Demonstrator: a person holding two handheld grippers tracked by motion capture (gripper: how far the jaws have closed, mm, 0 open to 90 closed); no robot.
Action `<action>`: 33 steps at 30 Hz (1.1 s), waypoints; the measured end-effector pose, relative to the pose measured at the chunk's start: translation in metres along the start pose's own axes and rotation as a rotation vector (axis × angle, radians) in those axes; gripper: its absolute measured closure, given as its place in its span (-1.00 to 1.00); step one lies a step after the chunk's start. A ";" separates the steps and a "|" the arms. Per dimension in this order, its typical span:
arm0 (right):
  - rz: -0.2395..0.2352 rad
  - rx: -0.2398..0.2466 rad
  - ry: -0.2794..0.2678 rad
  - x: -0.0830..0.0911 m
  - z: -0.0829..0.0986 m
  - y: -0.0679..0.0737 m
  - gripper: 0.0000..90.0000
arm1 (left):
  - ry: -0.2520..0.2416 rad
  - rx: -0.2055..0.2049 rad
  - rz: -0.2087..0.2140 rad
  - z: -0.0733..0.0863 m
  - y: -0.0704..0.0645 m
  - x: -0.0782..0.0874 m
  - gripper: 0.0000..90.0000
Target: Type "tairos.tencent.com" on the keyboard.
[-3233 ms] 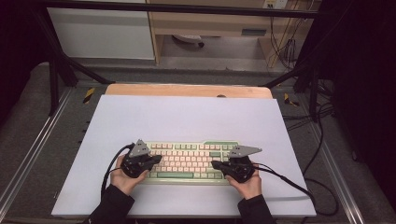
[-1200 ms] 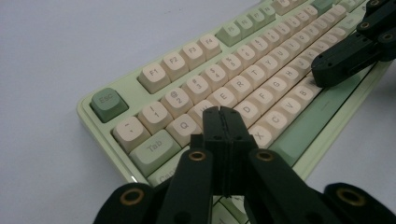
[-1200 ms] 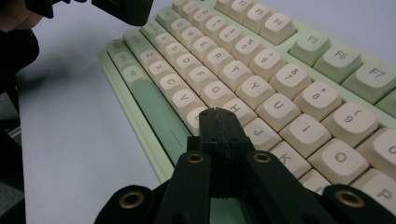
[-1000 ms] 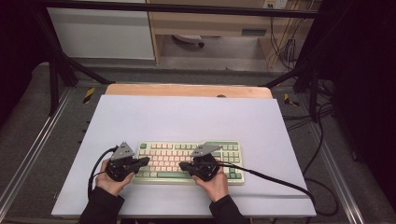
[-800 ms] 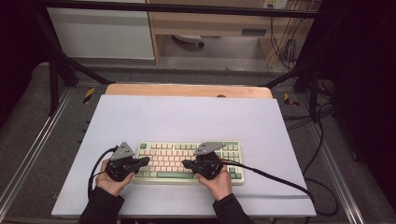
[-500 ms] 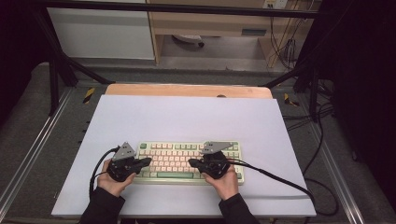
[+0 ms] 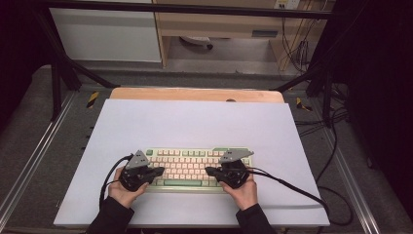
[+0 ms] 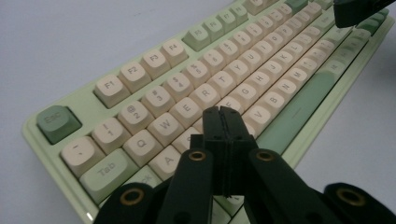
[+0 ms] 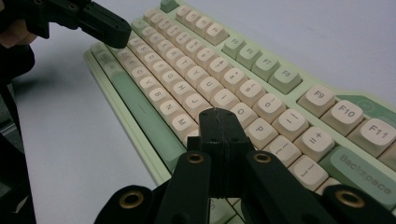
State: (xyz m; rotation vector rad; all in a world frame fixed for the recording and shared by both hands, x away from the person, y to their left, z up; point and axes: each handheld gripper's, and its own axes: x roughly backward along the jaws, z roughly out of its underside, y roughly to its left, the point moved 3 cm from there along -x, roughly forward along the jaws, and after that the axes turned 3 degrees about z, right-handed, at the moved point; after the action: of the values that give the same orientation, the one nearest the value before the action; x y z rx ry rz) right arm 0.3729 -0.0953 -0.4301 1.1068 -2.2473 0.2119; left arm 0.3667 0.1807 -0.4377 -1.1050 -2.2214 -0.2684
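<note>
Basically: white table (image 7: 195, 122), green keyboard (image 7: 195, 168) lying flat near its front edge, long side facing the person. Left gripper (image 7: 158, 171) sits over the home-row left side, right gripper (image 7: 210, 171) over the right side, both with jaws pressed together, holding nothing. Tips hover at the keys; contact unclear. Keyboard looks rigid, moderately heavy, won't slide easily. Keycaps (image 8: 163, 128) are smooth and small: press square on cap centres. To move it, grip the case's short ends.
</note>
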 end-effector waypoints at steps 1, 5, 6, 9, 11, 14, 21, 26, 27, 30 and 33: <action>-0.001 0.003 -0.001 0.001 0.001 -0.001 1.00 | 0.003 -0.002 0.001 0.000 -0.001 -0.002 1.00; 0.004 0.003 -0.004 0.005 0.002 -0.002 1.00 | 0.016 -0.011 0.012 -0.001 -0.006 -0.008 1.00; 0.005 0.001 -0.004 0.005 0.003 -0.002 1.00 | 0.020 -0.015 0.013 -0.001 -0.007 -0.010 1.00; 0.008 -0.001 -0.009 0.007 0.004 -0.004 1.00 | 0.028 -0.021 0.018 -0.002 -0.009 -0.014 1.00; 0.009 -0.006 -0.009 0.008 0.006 -0.004 1.00 | 0.033 -0.025 0.020 -0.002 -0.010 -0.016 1.00; 0.009 -0.009 -0.011 0.008 0.007 -0.006 1.00 | 0.041 -0.032 0.021 -0.003 -0.012 -0.020 1.00; 0.012 -0.008 -0.017 0.012 0.009 -0.007 1.00 | 0.053 -0.036 0.020 -0.001 -0.013 -0.023 1.00; 0.010 -0.007 -0.021 0.012 0.008 -0.007 1.00 | 0.040 -0.035 0.019 -0.002 -0.013 -0.022 1.00; 0.009 -0.007 -0.023 0.012 0.008 -0.006 1.00 | 0.034 -0.032 0.020 -0.003 -0.013 -0.020 1.00; 0.006 -0.003 -0.022 0.011 0.009 -0.006 1.00 | 0.017 -0.029 0.011 -0.005 -0.011 -0.014 1.00; 0.007 -0.004 -0.018 0.011 0.009 -0.006 1.00 | 0.004 -0.025 0.000 -0.008 -0.008 -0.009 1.00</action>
State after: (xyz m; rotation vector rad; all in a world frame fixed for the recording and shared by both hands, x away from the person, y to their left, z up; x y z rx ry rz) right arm 0.3683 -0.1103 -0.4313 1.1025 -2.2673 0.2008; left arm 0.3683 0.1666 -0.4362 -1.1167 -2.2201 -0.2995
